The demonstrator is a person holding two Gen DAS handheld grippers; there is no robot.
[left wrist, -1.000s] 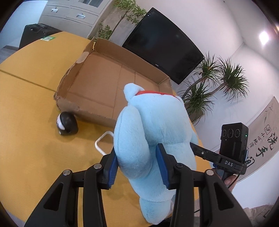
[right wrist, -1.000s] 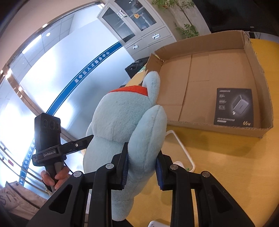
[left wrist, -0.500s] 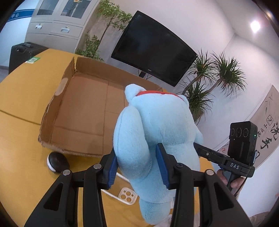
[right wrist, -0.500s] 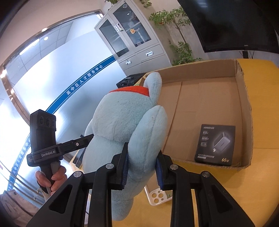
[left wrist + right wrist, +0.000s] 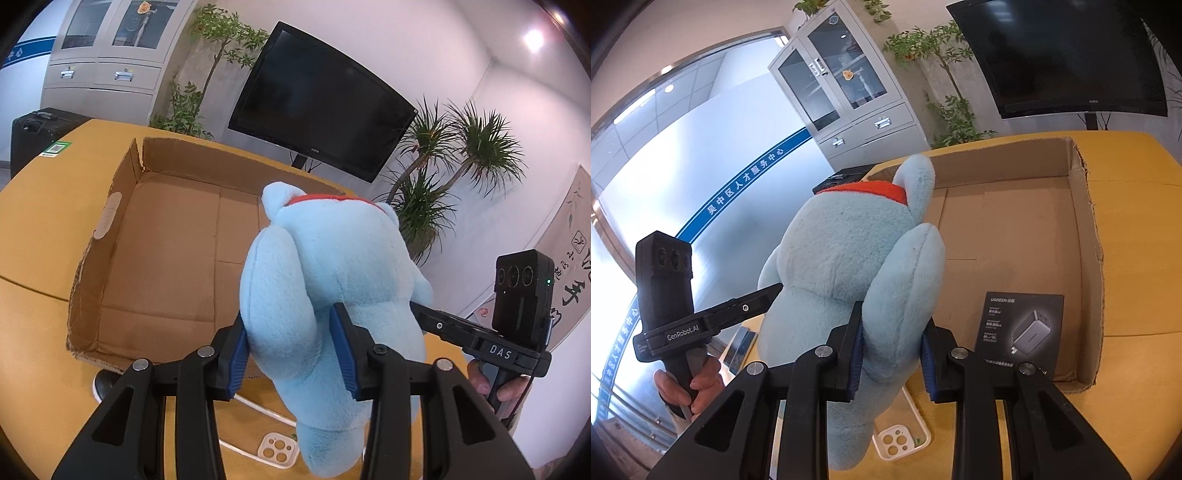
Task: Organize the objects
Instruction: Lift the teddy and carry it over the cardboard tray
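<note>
**Above the table edge: plush toy held in both grippers, box ahead**

Closest to my cameras, each gripper is clamped on the same light blue plush toy [image 5: 332, 295]. My left gripper [image 5: 291, 354] squeezes one soft limb between its blue pads, and my right gripper [image 5: 892, 354] pinches the limb on the other side. The fabric bulges around the pads in both views, so I judge both grips firm. The toy hangs in the air with its back to me, a red collar [image 5: 871, 188] at its neck, clear of the yellow table [image 5: 33, 229].

Just below the toy, on the table, lies a clear phone case [image 5: 901, 439] with camera cut-outs, and a white cable [image 5: 255, 404] runs beside it. In the left view, part of a small black and white round object [image 5: 105, 382] shows at the near wall of the box. None of these three is in the box.

Further on sits a shallow open cardboard box [image 5: 110, 206]. In the right view a dark charger package [image 5: 1021, 330] already lies flat inside it, near the front right corner. The rest of the box floor that I can see is bare.

Beyond the table I see a black screen [image 5: 317, 99], potted plants and a grey cabinet [image 5: 99, 62].

My judgement: one item is put away, the toy is on its way and not yet over the box floor, and at least three items wait on the table. The job looks under half done.
</note>
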